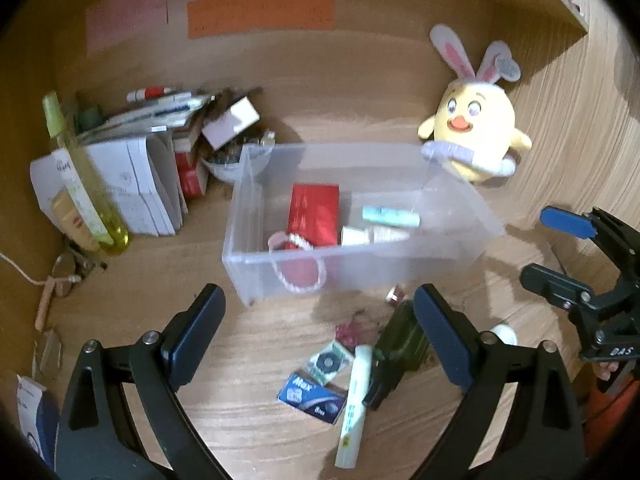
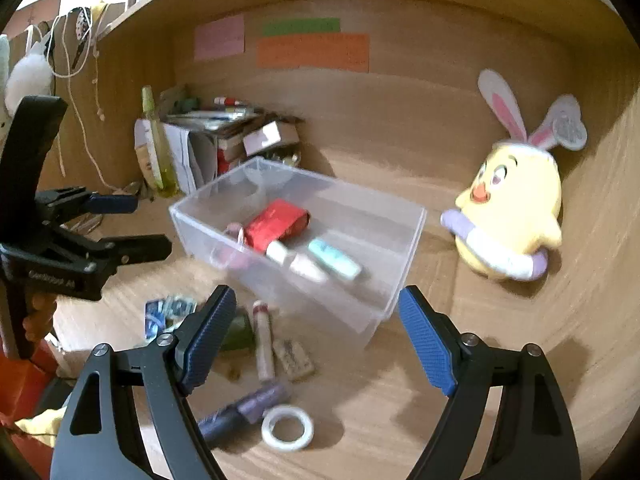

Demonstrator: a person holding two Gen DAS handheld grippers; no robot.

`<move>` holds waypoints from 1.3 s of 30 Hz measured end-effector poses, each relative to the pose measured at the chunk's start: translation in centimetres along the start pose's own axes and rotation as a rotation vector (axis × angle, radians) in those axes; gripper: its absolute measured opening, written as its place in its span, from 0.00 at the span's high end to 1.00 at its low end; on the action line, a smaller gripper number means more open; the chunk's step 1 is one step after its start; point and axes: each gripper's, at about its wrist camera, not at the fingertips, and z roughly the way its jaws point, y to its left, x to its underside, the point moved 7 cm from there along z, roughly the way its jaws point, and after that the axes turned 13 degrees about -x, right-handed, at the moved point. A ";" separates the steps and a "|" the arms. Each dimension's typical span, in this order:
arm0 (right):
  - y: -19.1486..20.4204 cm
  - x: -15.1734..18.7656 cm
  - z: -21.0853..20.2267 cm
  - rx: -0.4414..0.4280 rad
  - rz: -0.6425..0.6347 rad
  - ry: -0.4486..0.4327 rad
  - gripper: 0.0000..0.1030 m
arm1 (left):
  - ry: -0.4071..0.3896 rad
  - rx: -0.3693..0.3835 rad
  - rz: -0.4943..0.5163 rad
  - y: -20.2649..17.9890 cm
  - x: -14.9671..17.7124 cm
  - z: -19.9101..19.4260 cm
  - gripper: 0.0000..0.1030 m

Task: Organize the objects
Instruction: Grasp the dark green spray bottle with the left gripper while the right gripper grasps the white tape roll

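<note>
A clear plastic bin (image 1: 460, 216) (image 2: 396, 276) stands on the wooden desk and holds a red packet (image 1: 314, 214) (image 2: 276, 222), a mint tube (image 1: 390, 216) (image 2: 334, 258), a cream tube and a bead bracelet (image 1: 298, 264). In front of it lie a white tube (image 1: 354, 400) (image 2: 264, 340), a dark green bottle (image 1: 400, 344), a blue Max staple box (image 1: 312, 398), a tape roll (image 2: 287, 427) and a purple tube (image 2: 248, 408). My left gripper (image 1: 320, 336) is open and empty above these. My right gripper (image 2: 316, 340) is open and empty, just before the bin.
A yellow plush chick with rabbit ears (image 1: 474, 136) (image 2: 512, 220) sits at the right of the bin. Papers, boxes and a yellow-green bottle (image 1: 80, 184) crowd the back left corner. Coloured notes (image 1: 260, 12) stick to the back wall. Wooden walls enclose three sides.
</note>
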 end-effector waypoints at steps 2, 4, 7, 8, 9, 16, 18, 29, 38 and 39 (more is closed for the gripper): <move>0.1 0.9 -0.1 0.004 0.004 0.010 0.21 | 0.018 0.001 0.008 -0.1 0.7 0.4 0.07; 0.2 1.8 0.0 0.011 0.005 0.024 0.21 | 0.037 0.001 0.022 -0.4 1.6 0.8 0.07; 0.5 3.3 0.2 -0.007 0.019 0.050 0.21 | 0.058 -0.001 0.042 -0.9 2.9 1.4 0.07; 0.5 3.7 0.3 -0.010 0.023 0.061 0.21 | 0.064 0.001 0.046 -1.0 3.2 1.6 0.07; 0.5 4.1 0.3 -0.010 0.028 0.067 0.21 | 0.070 0.006 0.052 -1.2 3.5 1.7 0.07; 0.1 7.1 0.9 0.007 0.067 0.123 0.21 | 0.095 0.060 0.077 -3.0 4.7 2.6 0.07; 0.0 7.8 1.0 0.002 0.084 0.133 0.21 | 0.095 0.069 0.088 -3.5 4.7 2.9 0.07; 0.2 9.9 2.1 -0.034 0.126 0.166 0.28 | 0.138 0.129 0.134 -6.2 4.8 4.4 0.24; -0.2 10.2 2.7 -0.062 0.157 0.166 0.57 | 0.161 0.163 0.141 -7.4 4.7 5.4 0.31; -0.3 10.2 2.7 -0.065 0.160 0.165 0.62 | 0.170 0.172 0.141 -7.5 4.7 5.6 0.35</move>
